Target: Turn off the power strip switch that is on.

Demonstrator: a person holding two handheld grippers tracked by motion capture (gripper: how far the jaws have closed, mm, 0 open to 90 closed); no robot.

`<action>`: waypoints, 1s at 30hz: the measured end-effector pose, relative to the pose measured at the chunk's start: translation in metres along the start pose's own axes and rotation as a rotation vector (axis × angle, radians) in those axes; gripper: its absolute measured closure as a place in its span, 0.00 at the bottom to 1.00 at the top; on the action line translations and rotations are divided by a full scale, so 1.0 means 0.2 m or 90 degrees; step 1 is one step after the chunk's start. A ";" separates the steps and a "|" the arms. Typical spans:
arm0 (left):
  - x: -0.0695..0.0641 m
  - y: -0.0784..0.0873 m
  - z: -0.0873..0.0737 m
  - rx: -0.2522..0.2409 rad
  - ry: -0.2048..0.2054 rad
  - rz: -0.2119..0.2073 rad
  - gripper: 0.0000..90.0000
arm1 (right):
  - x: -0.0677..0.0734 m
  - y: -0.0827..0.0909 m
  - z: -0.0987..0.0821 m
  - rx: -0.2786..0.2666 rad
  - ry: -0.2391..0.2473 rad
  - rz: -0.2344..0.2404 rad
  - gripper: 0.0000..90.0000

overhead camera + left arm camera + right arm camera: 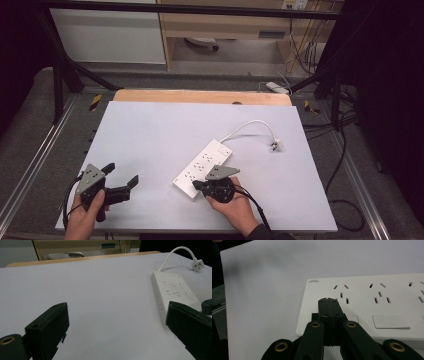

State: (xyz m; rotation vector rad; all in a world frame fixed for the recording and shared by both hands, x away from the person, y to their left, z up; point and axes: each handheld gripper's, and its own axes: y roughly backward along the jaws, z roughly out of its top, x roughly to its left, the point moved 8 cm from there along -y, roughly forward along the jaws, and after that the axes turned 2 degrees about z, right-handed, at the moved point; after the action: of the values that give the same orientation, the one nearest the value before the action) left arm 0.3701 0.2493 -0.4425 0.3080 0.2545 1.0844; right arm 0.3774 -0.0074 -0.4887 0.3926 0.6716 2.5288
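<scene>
white power strip (pixel 203 167) lying flat and diagonal on the white table (pixel 150 135), right of centre, cord (pixel 247 125) curling off to a loose plug (pixel 276 145) near the right edge. right gripper (pixel 328 300) at the strip's near end, jaws clenched together with nothing between them, tips over the strip's face near a socket and what looks like a flat switch (pixel 390 321); contact or hover, cannot tell. likely poking at a switch or nudging the strip. risks: light strip sliding or pivoting on the smooth table under an off-centre push, since nothing pins it; shut tips skidding off the low switch into a socket slot; cord dragging the plug toward the edge. left gripper (pixel 121 176) well apart at lower left, jaws spread wide and holding nothing, too far to steady the strip.
</scene>
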 end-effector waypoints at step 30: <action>0.00 0.00 0.00 0.000 -0.001 -0.001 0.05 | -0.02 0.00 0.00 -0.014 -0.016 0.001 1.00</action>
State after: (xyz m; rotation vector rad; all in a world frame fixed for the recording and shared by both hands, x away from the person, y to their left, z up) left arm 0.3701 0.2489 -0.4427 0.3096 0.2532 1.0830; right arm 0.3806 -0.0093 -0.4887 0.4174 0.6334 2.5267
